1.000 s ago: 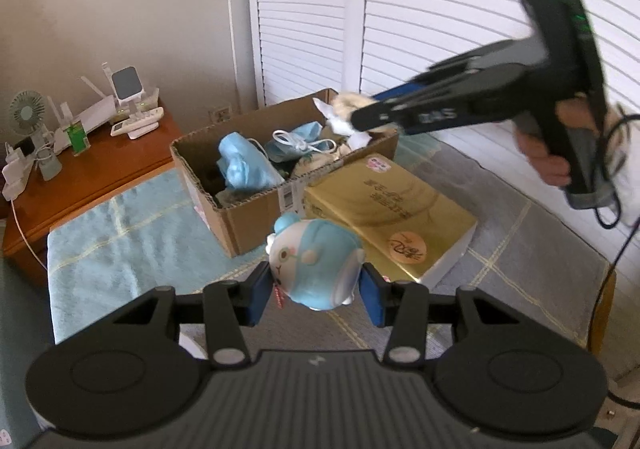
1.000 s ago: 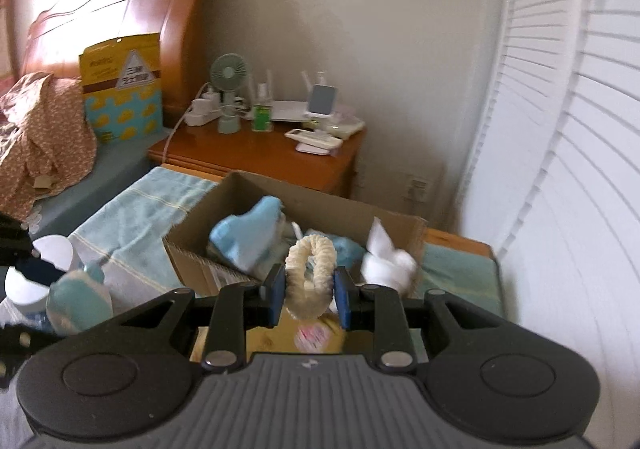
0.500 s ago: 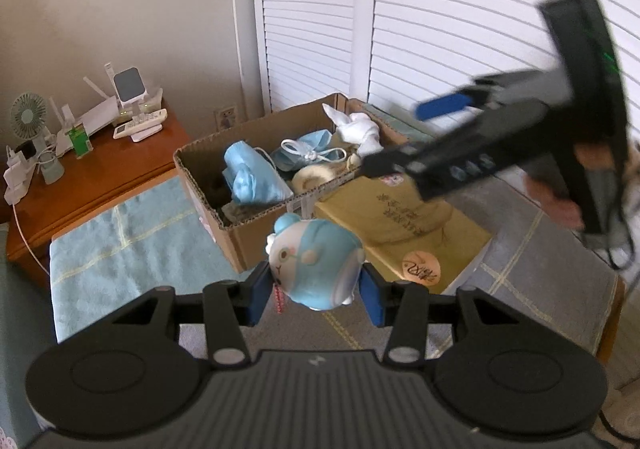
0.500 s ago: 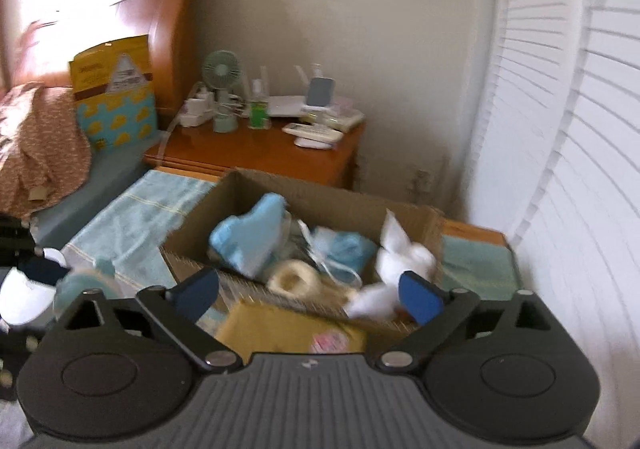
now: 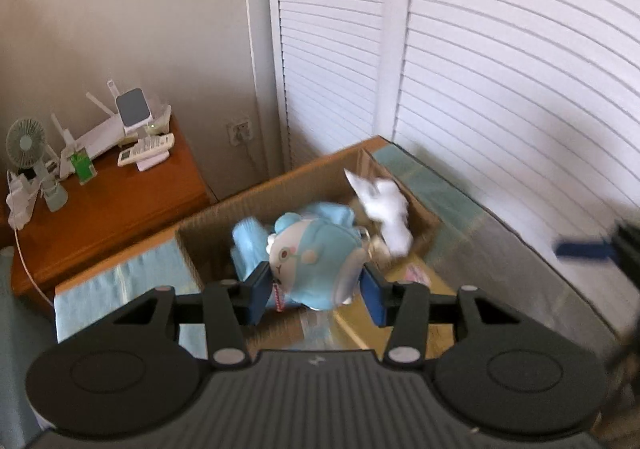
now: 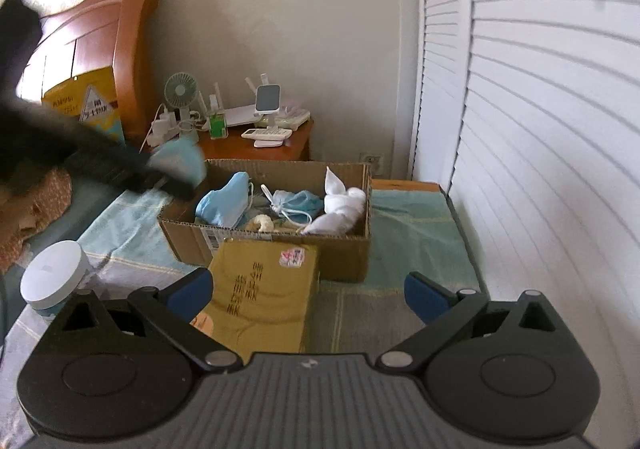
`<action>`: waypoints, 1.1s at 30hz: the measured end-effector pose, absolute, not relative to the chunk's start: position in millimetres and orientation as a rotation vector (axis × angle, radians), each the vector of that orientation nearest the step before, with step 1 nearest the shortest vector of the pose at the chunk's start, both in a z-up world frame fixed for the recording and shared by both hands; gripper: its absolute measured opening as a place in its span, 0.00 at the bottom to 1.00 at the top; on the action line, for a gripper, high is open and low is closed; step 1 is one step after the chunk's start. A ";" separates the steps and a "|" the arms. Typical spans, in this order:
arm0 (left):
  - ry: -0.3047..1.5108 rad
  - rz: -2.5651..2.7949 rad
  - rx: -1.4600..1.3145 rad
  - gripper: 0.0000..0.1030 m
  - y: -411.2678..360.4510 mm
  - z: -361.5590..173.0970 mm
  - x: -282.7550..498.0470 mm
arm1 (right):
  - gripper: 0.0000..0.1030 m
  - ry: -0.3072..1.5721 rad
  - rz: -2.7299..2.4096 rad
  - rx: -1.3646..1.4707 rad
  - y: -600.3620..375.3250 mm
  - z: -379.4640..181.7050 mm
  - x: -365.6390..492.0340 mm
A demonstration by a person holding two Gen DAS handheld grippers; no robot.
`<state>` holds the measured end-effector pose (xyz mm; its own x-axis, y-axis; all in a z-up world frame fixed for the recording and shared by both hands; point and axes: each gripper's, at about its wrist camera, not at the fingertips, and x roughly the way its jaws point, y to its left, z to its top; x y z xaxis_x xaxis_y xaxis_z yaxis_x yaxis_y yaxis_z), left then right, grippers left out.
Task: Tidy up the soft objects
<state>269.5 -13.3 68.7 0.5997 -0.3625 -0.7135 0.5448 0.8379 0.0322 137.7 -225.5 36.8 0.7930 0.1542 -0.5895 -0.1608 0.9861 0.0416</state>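
Since the earlier frames, the left gripper (image 5: 316, 291) had carried the blue plush toy (image 5: 314, 259) forward until it hung over the near wall of the cardboard box (image 6: 348, 249), while the right gripper (image 6: 308, 295) had drawn back, its fingers spread wide and empty. The left fingers were clamped on the plush from both sides. The box opening lay directly ahead of and below the left gripper, the nearer of the two, so release appeared to require only a short further advance.
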 end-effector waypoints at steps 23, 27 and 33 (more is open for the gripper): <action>0.641 -0.274 0.209 0.99 -3.8 60.9 219.1 | 1.00 0.651 0.077 0.070 -241.6 42.5 120.0; 0.634 -0.165 0.221 0.99 3.1 55.8 186.3 | 1.00 0.694 0.013 0.094 -240.4 45.5 118.4; 0.668 -0.120 0.168 0.99 13.3 56.8 143.3 | 1.00 0.790 -0.069 0.087 -227.0 45.9 118.0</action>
